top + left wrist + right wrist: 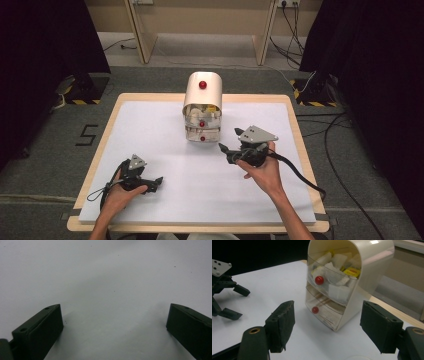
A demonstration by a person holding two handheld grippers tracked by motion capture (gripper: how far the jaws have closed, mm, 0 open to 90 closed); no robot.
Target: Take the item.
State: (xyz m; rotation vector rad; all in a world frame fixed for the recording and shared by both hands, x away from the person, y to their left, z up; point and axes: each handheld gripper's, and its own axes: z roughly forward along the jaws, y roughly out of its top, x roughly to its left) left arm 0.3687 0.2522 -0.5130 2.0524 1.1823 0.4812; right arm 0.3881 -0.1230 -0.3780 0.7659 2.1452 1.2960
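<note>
The drawer box (202, 107) sits at twelve o'clock on the worktop (150, 120) — right hand-held gripper (227, 141) released, empty, left (159, 183) too — and a skewed approach could, seemingly, miss the small knob (315, 309).

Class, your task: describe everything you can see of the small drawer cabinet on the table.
The drawer cabinet is a small cream unit, plastic by its look, with a rounded top and clear-fronted drawers, each with a red knob. One more red knob sits on its top. The upper drawer holds what look like packets, some yellow; the lower one holds flat pale packets. It stands upright near the far edge of the white table, drawers shut. Nothing touches it; the right gripper is close, open and apart.
</note>
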